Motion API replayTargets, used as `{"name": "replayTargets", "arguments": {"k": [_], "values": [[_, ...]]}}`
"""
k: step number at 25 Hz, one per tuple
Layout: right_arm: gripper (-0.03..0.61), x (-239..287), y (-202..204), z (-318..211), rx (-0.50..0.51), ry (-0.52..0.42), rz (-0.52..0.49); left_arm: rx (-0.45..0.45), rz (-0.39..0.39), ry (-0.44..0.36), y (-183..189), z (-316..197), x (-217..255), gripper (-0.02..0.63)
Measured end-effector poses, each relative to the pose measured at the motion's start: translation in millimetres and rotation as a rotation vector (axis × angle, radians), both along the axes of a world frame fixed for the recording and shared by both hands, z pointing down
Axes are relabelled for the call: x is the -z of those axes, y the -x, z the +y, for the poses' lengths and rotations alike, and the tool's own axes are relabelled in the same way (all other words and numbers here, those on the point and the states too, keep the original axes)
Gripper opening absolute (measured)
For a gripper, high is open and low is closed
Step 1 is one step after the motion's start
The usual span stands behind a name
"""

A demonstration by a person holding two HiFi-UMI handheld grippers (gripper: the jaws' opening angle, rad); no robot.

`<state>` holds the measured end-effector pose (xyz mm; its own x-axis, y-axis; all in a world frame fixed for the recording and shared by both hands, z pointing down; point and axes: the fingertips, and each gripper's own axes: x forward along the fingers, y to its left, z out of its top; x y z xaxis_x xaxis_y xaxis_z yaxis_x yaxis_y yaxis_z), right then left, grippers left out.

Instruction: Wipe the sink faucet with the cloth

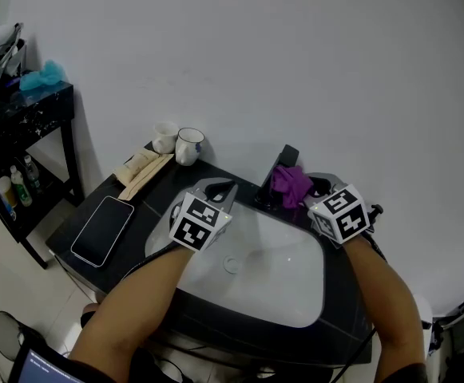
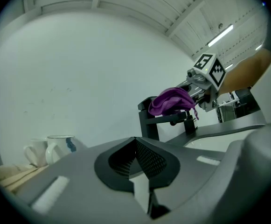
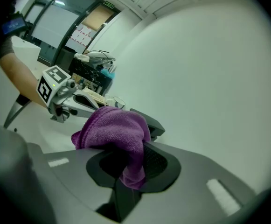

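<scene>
Right gripper has its jaws clamped on the crumpled purple microfibre cloth; in the right gripper view a fold of the cloth hangs down between the pads and the rest bunches up over the jaw tips. The cloth sits on the black angular sink faucet at the back edge of the white rounded basin sink, draped over the spout; the left gripper view shows it lying on top of the faucet's horizontal arm, with the right gripper coming in from the far side. Left gripper hovers over the basin's left rear rim, jaws pointing toward the faucet; its own view shows the jaws brought together with nothing between them. It is near the faucet and clear of the cloth. The dark countertop left of the basin carries a flat black-screened smartphone, a bundle of beige paper-wrapped sticks, a plain white mug and a white mug with a blue mark, the two mugs just beside each other against the wall. A black shelf unit stands further left, well apart from the sink.
</scene>
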<state>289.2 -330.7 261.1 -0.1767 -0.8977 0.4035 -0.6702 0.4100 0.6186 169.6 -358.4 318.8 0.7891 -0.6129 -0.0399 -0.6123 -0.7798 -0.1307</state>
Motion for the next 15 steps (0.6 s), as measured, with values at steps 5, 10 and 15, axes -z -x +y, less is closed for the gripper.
{"name": "replayTargets", "arguments": {"k": [5, 10, 15], "values": [[0.071, -0.2, -17.4, -24.0, -0.044, -0.004, 0.013, -0.024, 0.018, 0.000, -6.7, 0.7, 2.8, 0.018], [0.071, -4.3, -14.9, -23.3, -0.042, -0.001, -0.002, -0.038, 0.054, 0.031, -8.1, -0.6, 4.9, 0.018], [0.071, -9.2, 6.4, 7.8, -0.008, -0.027, -0.012, -0.032, 0.092, 0.089, -3.3, -5.9, 1.6, 0.018]]}}
